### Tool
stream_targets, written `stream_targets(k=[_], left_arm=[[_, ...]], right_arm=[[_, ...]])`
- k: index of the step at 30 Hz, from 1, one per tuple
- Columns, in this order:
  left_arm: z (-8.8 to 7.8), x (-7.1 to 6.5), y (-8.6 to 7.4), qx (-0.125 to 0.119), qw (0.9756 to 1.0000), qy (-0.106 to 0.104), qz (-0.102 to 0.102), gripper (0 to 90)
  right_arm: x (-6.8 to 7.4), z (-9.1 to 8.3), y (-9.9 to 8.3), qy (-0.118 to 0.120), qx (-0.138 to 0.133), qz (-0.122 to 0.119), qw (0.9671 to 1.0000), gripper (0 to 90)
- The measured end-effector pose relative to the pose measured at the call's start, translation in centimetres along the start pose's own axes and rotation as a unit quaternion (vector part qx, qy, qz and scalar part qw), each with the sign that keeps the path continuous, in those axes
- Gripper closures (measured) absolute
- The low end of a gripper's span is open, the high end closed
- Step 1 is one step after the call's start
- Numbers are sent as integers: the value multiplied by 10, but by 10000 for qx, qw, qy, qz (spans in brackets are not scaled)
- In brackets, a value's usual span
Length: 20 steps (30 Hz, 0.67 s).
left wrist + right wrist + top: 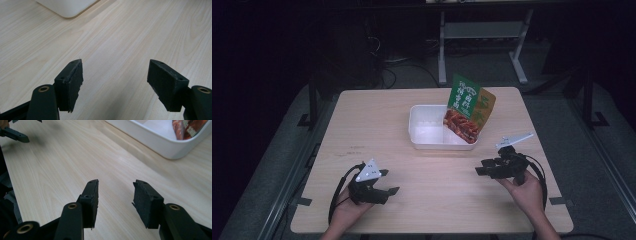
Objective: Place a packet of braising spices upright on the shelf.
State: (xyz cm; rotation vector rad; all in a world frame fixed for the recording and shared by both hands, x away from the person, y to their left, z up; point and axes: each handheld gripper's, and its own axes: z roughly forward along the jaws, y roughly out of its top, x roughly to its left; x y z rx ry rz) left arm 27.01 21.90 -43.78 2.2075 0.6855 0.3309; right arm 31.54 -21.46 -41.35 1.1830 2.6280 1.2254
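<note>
A white rectangular container (427,131) sits on the wooden table (377,120), right of centre. A green and orange snack packet (468,109) stands tilted in its right end, leaning over the rim. In the right gripper view the container (160,140) and the packet (187,128) are at the top right. My left gripper (387,182) rests near the front left, held by a hand, open and with nothing between its pads (72,80). My right gripper (480,167) is at the front right, open too, jaws apart over bare wood, pads (146,200) clear.
A corner of the white container (67,7) shows at the top of the left gripper view. The left gripper's jaw tip (15,135) appears far off in the right gripper view. Beyond the table stand a white metal frame (482,35) and cables on a dark floor.
</note>
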Motion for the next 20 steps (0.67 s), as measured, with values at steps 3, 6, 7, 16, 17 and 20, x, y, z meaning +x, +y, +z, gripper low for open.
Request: stream_targets(k=[3,6,7,16,17,20], left_arm=[[0,0,0,-8,10000,-4,14,285],[0,0,0,-5,10000,-9,7,286],[0,0,0,0,10000,-22,9,286],[1,-2,3,10,9999,-79,121,288],[2,-2,2,12,9999,-86,116,288],[2,-2,2,22,9999,-97,111,288]], right_arm=[[1,4,-7,49,13,62,10000,537],[1,5,-11,50,15,87,9999,535],[1,5,-15,88,-43,115,9999,536],[15,12,-28,11,9,-29,10000,532],[17,11,-27,-6,-12,-67,10000,529],[19,11,-25,-1,-93,-113,9999,520]])
